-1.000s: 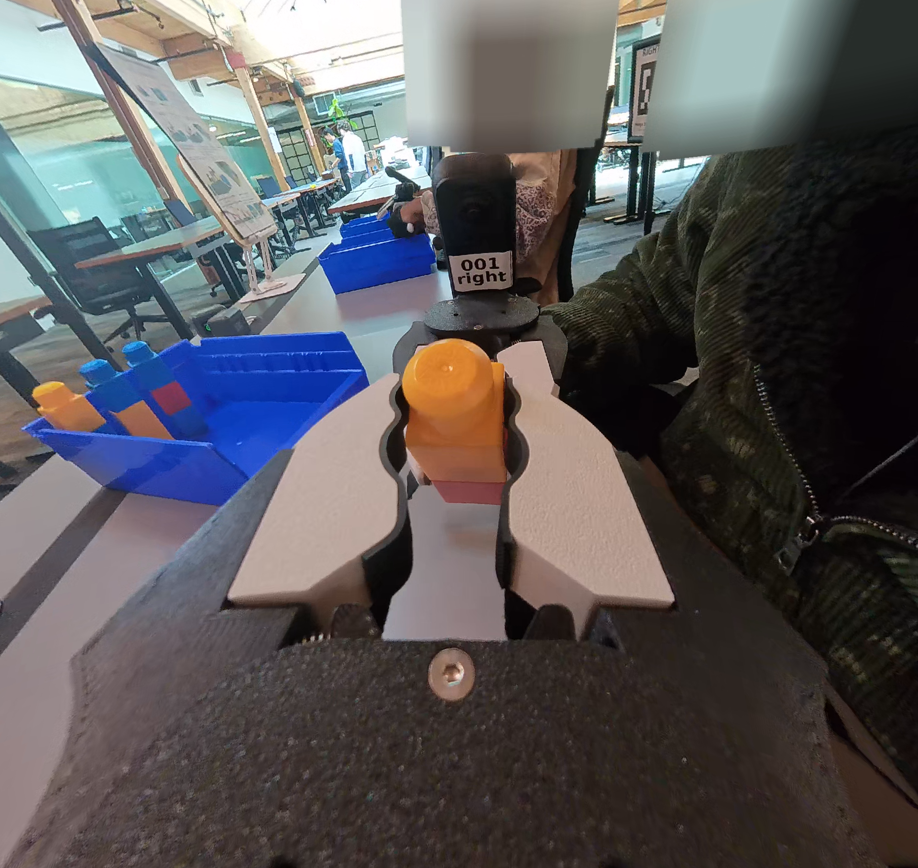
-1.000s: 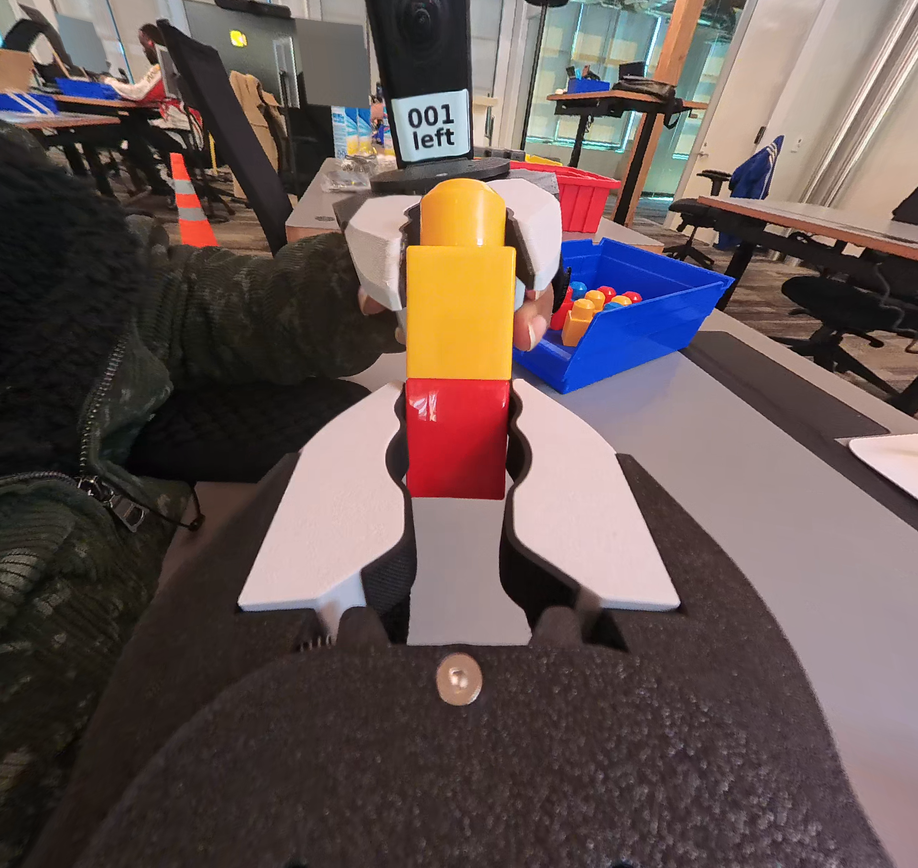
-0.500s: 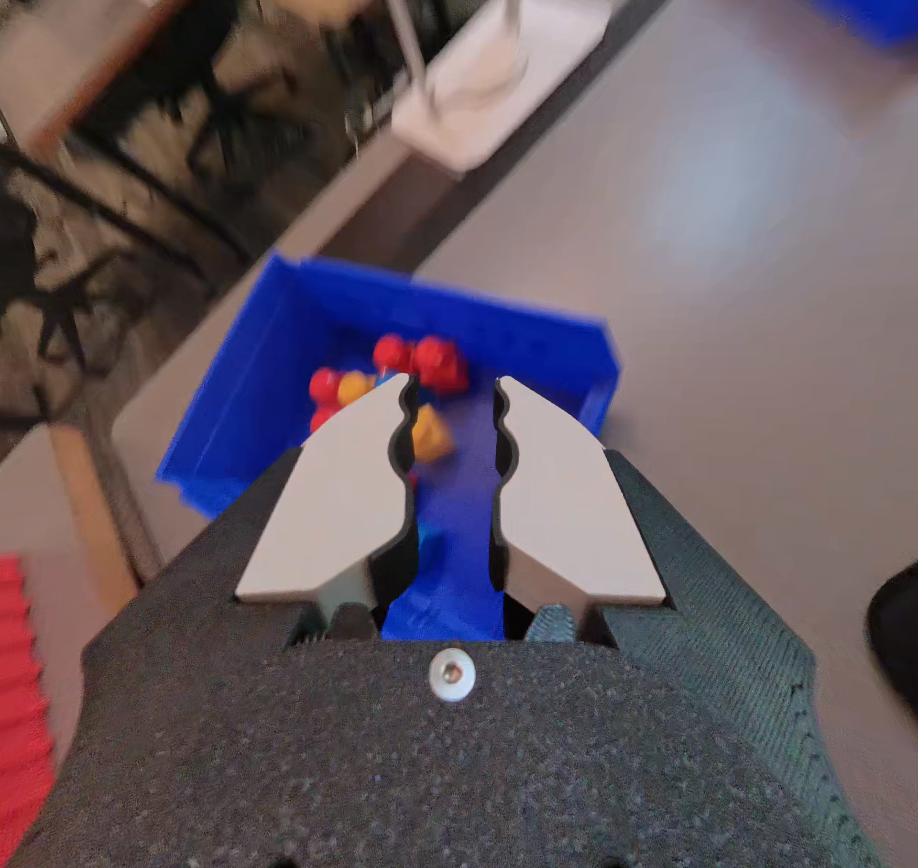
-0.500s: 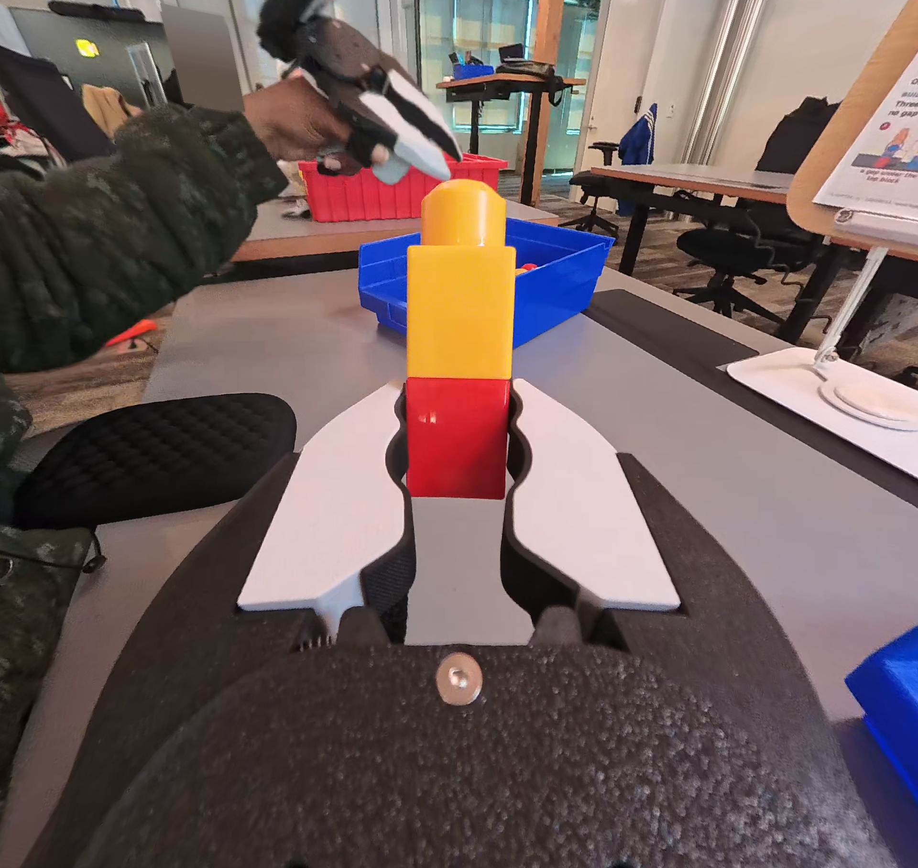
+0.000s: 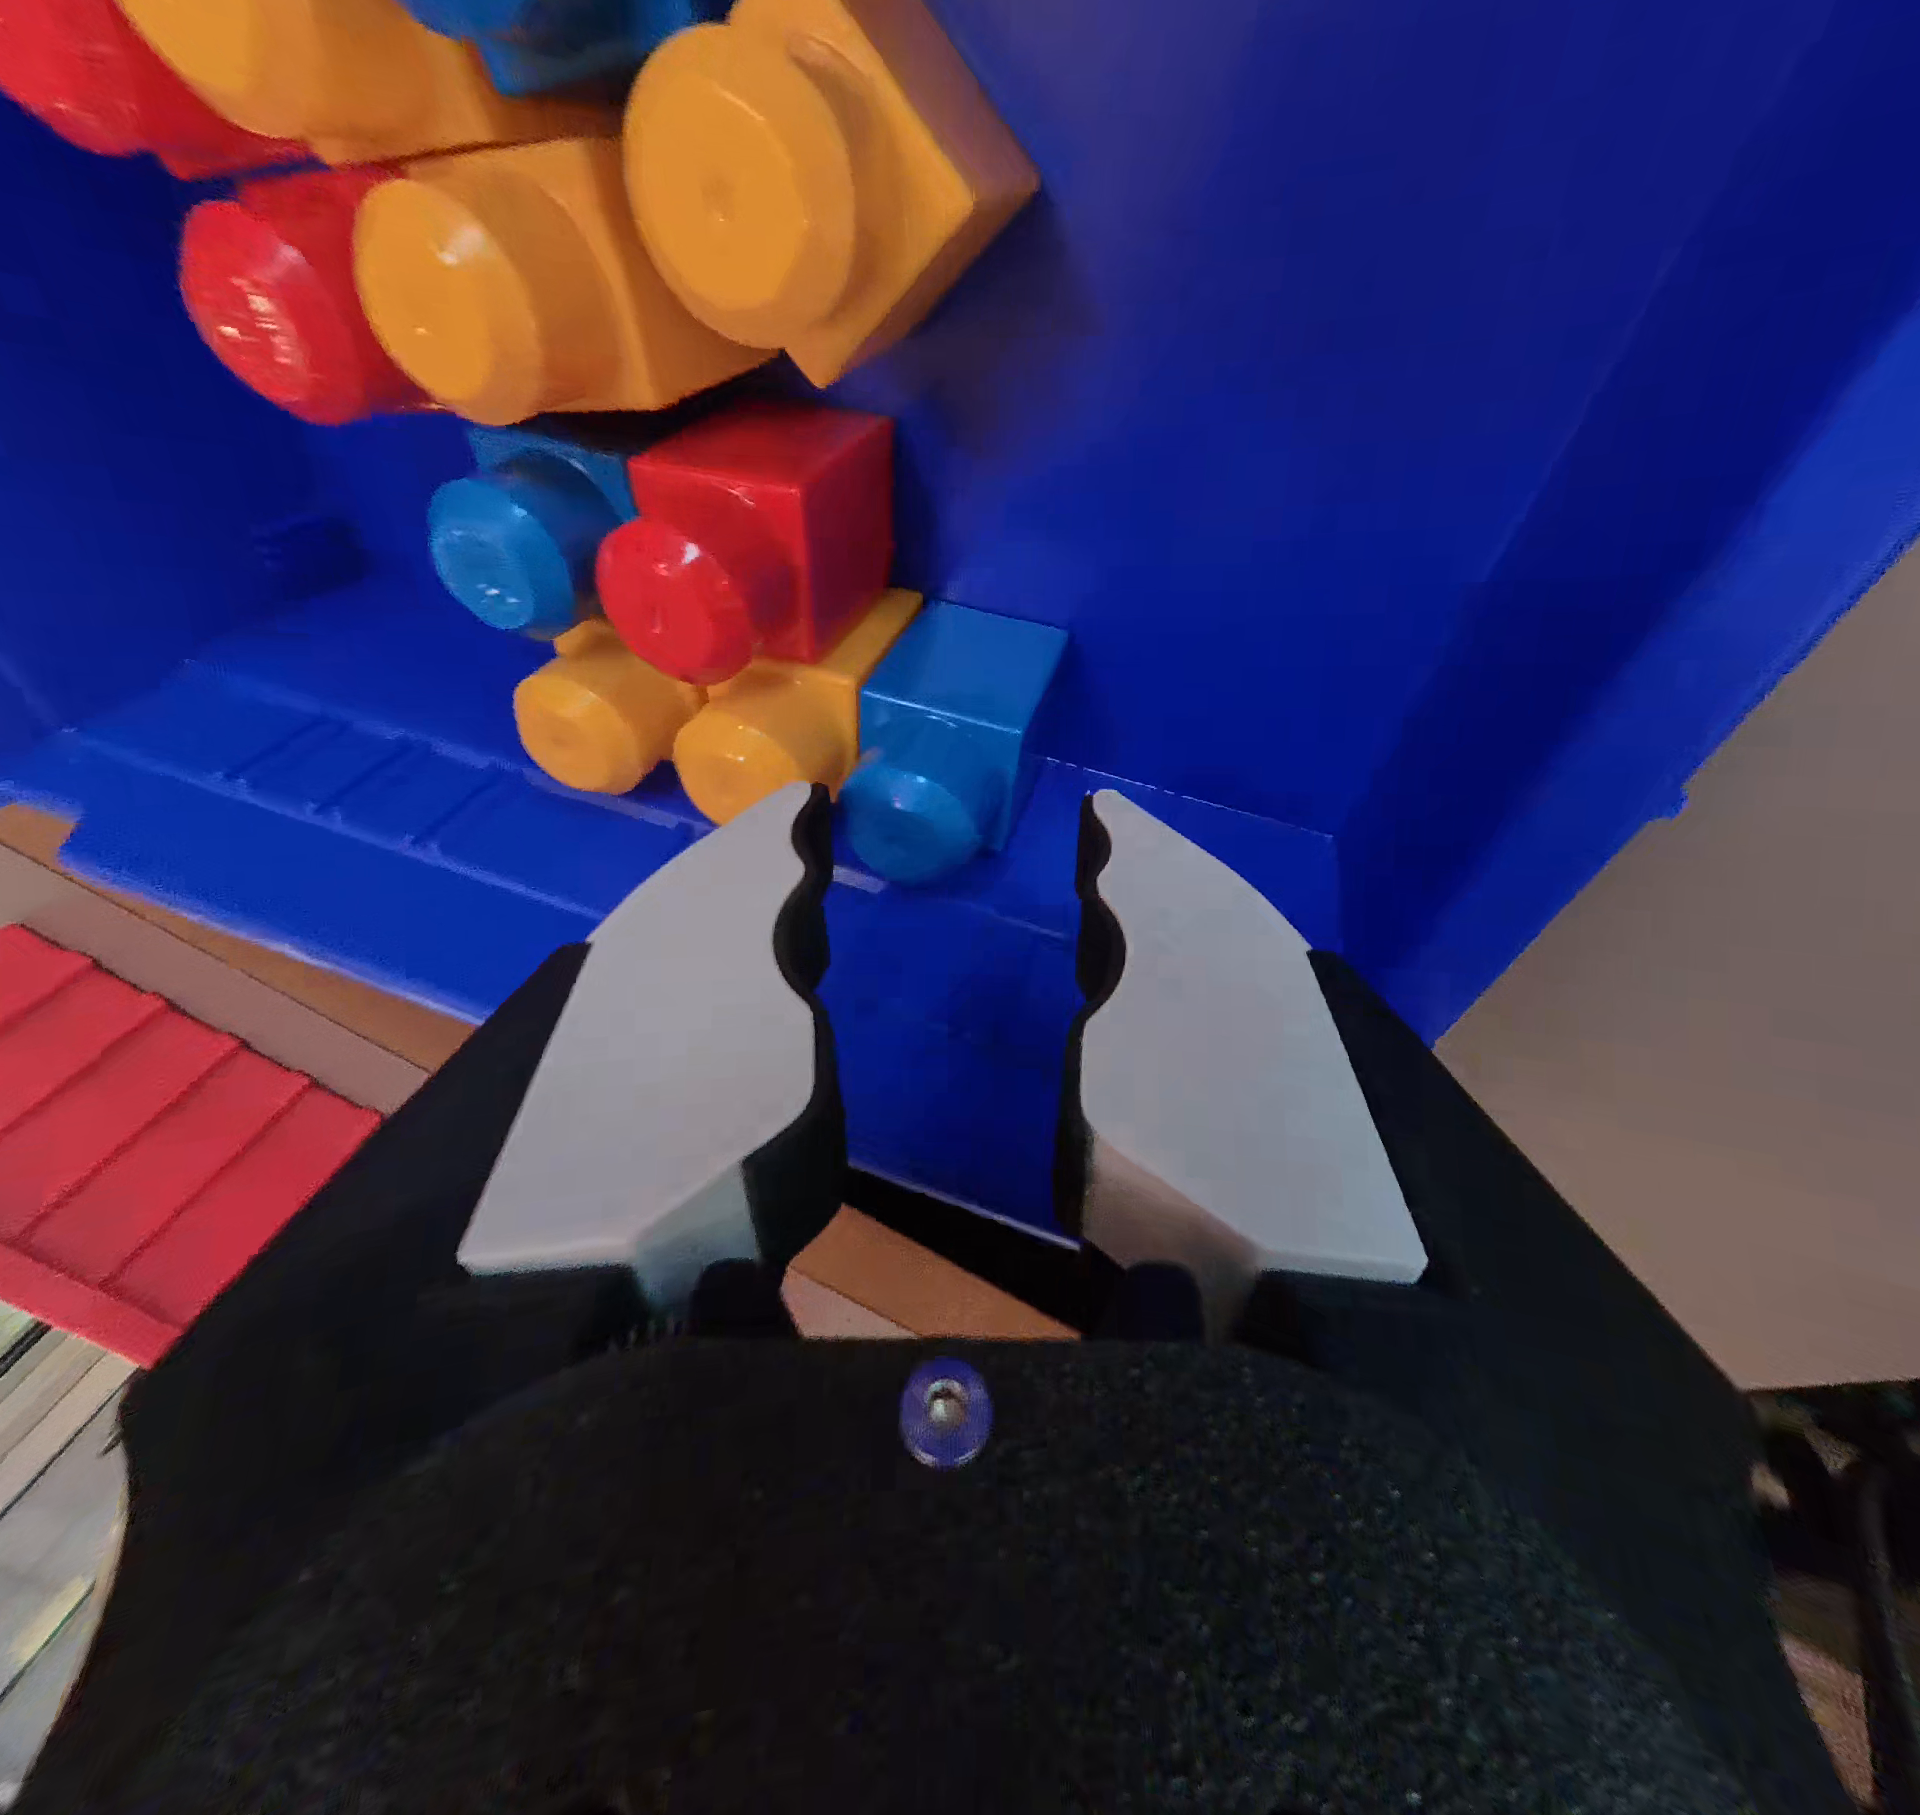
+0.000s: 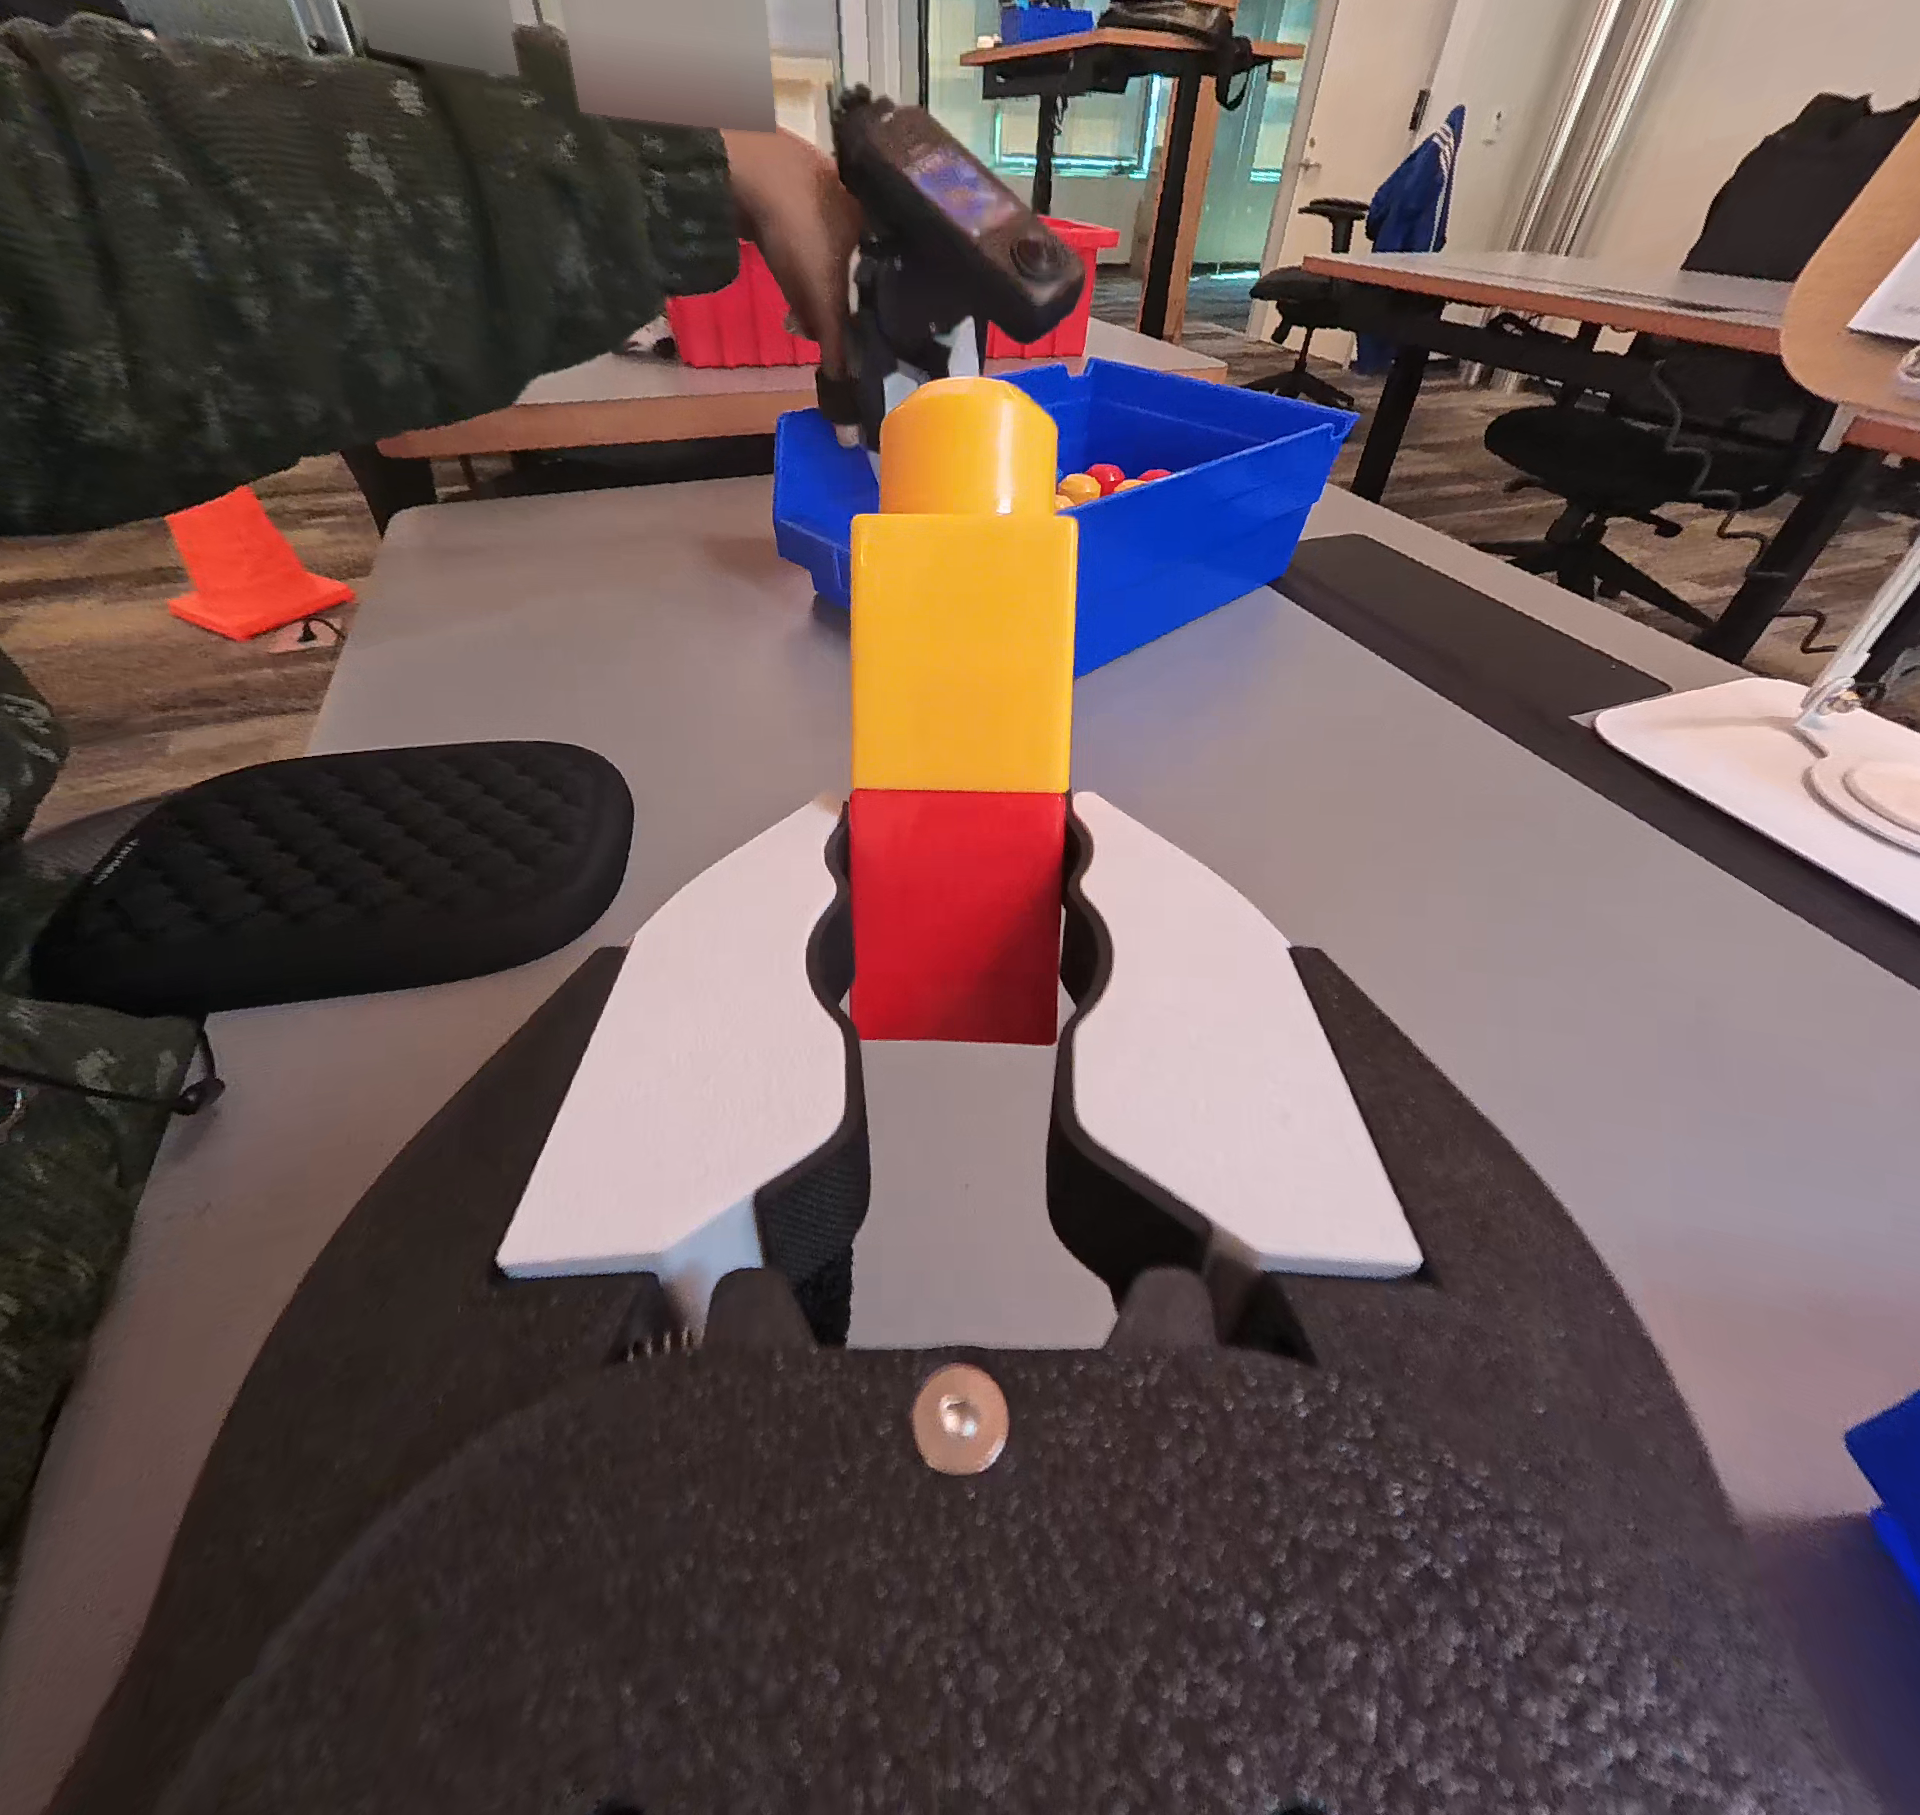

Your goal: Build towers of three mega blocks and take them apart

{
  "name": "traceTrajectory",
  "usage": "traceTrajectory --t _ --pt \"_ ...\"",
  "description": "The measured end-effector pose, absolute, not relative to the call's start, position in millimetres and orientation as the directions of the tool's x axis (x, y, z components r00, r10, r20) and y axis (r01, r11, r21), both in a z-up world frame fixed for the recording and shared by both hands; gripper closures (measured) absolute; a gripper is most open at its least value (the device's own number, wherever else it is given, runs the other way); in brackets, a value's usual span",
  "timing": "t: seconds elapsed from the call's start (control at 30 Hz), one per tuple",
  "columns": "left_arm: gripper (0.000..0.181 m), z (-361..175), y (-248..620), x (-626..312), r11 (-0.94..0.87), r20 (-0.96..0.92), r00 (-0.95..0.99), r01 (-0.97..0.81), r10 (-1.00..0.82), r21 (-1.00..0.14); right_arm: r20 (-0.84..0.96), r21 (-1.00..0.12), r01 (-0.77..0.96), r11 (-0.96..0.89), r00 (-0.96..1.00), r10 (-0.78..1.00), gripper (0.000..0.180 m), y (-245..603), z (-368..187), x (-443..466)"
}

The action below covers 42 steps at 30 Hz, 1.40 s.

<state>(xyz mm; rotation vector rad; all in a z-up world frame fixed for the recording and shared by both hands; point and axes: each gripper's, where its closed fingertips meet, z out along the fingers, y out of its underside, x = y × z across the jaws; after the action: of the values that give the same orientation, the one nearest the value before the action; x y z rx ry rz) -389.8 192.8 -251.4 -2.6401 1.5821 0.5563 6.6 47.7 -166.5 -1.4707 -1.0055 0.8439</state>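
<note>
My right gripper [image 6: 958,820] is shut on the red block [image 6: 954,918] at the base of a stack, with a yellow block [image 6: 961,648] pressed on top of it, held upright over the grey table [image 6: 1351,913]. My left gripper [image 5: 948,804] is open and empty, reaching down into the blue bin [image 5: 1455,311] of loose blocks. Its tips are close to a blue block [image 5: 951,742], beside yellow blocks [image 5: 769,726] and a red block [image 5: 753,539]. In the right wrist view the left gripper [image 6: 914,352] hangs over the blue bin [image 6: 1195,539].
A red bin [image 5: 114,1121] stands beside the blue bin. A black padded rest [image 6: 332,861] lies on the table's left. A white stand base [image 6: 1787,768] sits at the right. A second blue bin's corner [image 6: 1886,1485] shows at the lower right. An orange cone [image 6: 249,560] stands on the floor. My hands' fingertips stand some 45 cm from each other.
My left gripper let go of the yellow block, swung away to the blue bin and dropped in close over the loose blocks. My right gripper kept hold of the two-block stack.
</note>
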Motion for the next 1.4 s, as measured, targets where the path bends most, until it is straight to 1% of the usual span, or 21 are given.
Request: traceTrajectory --t 0.13,0.2,0.3,0.4,0.43,0.47,0.53,0.63,0.7,0.77,0.83,0.9,0.97,1.1,1.2,1.27,1.33,1.4 --pt "0.134 -266 189 -399 -0.431 -0.301 0.338 -0.835 -0.892 0.342 0.013 -0.991 0.131 -0.040 0.378 0.926 0.143 48 -167 7" --pt "0.142 -273 192 -398 -0.395 -0.301 0.294 -0.841 -0.907 0.370 0.008 -0.990 0.132 -0.044 0.373 0.928 0.143 47 -168 7" --pt "0.142 -279 192 -397 -0.344 -0.287 0.241 -0.850 -0.927 0.398 0.010 -0.990 0.136 -0.044 0.371 0.929 0.143 47 -168 7" --pt "0.142 -264 189 -385 -0.334 -0.294 0.238 -0.881 -0.926 0.335 0.008 -0.990 0.133 -0.045 0.374 0.927 0.143 48 -168 9" --pt "0.143 -253 187 -377 -0.327 -0.305 0.237 -0.898 -0.923 0.294 0.005 -0.990 0.130 -0.047 0.375 0.927 0.143 48 -167 9" --pt "0.143 -240 185 -365 -0.320 -0.315 0.240 -0.918 -0.918 0.234 0.002 -0.990 0.128 -0.050 0.374 0.927 0.143 48 -168 10" --pt "0.143 -207 179 -333 -0.285 -0.341 0.245 -0.956 -0.908 0.071 0.000 -0.988 0.141 -0.058 0.380 0.925 0.143 50 -171 9" --pt "0.143 -156 157 -265 -0.142 -0.364 0.204 -0.971 -0.909 -0.190 0.017 -0.976 0.206 -0.075 0.411 0.912 0.143 56 -182 9" --pt "0.143 -135 131 -216 -0.002 -0.382 0.123 -0.954 -0.916 -0.301 0.060 -0.956 0.284 -0.075 0.439 0.896 0.143 59 -193 9" --pt "0.142 -127 103 -169 0.137 -0.401 0.026 -0.918 -0.916 -0.372 0.138 -0.923 0.380 -0.053 0.456 0.879 0.143 61 -204 8" --pt "0.143 -129 79 -129 0.253 -0.434 -0.059 -0.880 -0.899 -0.403 0.211 -0.894 0.449 -0.013 0.445 0.870 0.143 58 -210 6" --pt "0.143 -138 63 -98 0.330 -0.455 -0.120 -0.847 -0.882 -0.417 0.261 -0.873 0.488 0.024 0.424 0.867 0.143 53 -211 1" --pt "0.143 -149 54 -75 0.376 -0.460 -0.162 -0.824 -0.873 -0.424 0.301 -0.852 0.521 0.056 0.399 0.866 0.143 48 -214 -3" --pt "0.144 -168 47 -49 0.411 -0.446 -0.203 -0.800 -0.872 -0.438 0.355 -0.813 0.576 0.088 0.370 0.859 0.143 44 -221 -5" --pt "0.144 -175 48 -44 0.415 -0.438 -0.208 -0.789 -0.875 -0.454 0.367 -0.816 0.567 0.110 0.361 0.857 0.144 42 -219 -6" --pt "0.144 -171 48 -42 0.417 -0.446 -0.193 -0.768 -0.874 -0.485 0.362 -0.833 0.540 0.121 0.366 0.857 0.144 42 -214 -4" --pt "0.144 -165 48 -42 0.421 -0.457 -0.171 -0.739 -0.873 -0.527 0.347 -0.863 0.486 0.138 0.373 0.861 0.144 40 -204 -4" --pt "0.144 -157 45 -40 0.428 -0.457 -0.152 -0.682 -0.876 -0.593 0.343 -0.887 0.432 0.165 0.374 0.862 0.144 37 -192 -4"
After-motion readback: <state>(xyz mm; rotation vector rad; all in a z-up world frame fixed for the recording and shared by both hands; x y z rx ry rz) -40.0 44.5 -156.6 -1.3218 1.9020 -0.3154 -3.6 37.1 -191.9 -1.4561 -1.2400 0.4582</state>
